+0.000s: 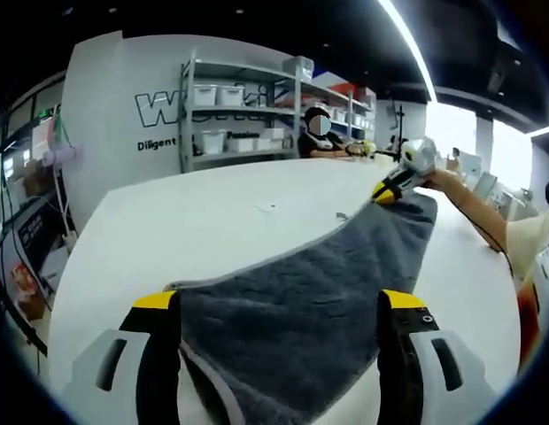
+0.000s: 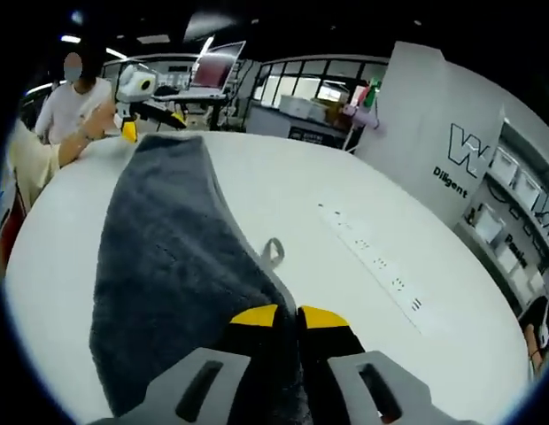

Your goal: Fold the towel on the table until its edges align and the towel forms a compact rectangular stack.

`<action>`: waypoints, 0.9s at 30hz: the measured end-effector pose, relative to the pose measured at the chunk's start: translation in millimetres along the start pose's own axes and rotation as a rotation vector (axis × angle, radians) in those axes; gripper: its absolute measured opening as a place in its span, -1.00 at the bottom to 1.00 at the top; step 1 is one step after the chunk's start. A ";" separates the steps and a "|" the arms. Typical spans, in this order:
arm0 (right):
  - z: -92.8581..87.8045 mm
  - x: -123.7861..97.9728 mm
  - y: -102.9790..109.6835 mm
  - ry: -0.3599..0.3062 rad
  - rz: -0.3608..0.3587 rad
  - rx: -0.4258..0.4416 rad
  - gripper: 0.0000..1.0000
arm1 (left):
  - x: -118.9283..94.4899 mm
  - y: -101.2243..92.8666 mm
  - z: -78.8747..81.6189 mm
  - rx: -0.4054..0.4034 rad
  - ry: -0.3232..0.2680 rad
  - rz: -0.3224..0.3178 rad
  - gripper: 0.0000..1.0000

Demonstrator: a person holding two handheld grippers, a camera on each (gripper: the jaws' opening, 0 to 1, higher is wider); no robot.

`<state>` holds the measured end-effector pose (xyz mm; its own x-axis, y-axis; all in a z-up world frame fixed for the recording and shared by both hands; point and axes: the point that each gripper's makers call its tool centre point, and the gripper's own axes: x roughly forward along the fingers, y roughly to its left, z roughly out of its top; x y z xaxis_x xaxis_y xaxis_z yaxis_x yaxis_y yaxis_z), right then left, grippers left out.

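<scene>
White and smooth, the broad counter curves away from me toward a pale wall with dark lettering and a metal shelf rack stacked with white bins. In the right gripper view the same counter carries a long flat white strip with small dark marks along it.

Across the counter lies the towel, a thick grey plush cloth with a paler stitched hem, stretched long and narrow between my two hands. In the right gripper view the towel runs away from me as a soft, tapering band, with a small grey hanging loop sticking out from its edge.

My left gripper has its fingers spread wide, black with yellow tips, and the towel's near end lies between them; I cannot tell whether they touch the cloth. In the right gripper view it shows at the towel's far corner.

My right gripper has its yellow-tipped fingers clenched together on the towel's corner; it also shows in the left gripper view, at the far end.
</scene>
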<state>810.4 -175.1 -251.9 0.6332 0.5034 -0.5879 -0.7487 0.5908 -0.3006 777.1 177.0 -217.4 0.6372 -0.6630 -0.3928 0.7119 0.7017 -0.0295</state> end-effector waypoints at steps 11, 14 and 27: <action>-12.4 10.5 1.2 0.060 -0.013 0.013 -0.71 | 0.5 -1.3 -1.3 0.003 0.007 -0.002 0.80; -7.2 -0.3 -0.6 0.056 -0.023 0.033 -0.50 | 0.9 -0.8 -1.5 0.004 0.009 -0.002 0.80; -24.8 -67.6 -51.4 0.055 -0.171 0.152 -0.55 | 0.0 -5.8 -0.6 0.014 0.005 -0.006 0.80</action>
<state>801.3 -255.1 -215.4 0.7335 0.3552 -0.5795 -0.5909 0.7545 -0.2855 772.8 173.0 -217.7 0.6313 -0.6658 -0.3976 0.7197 0.6940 -0.0194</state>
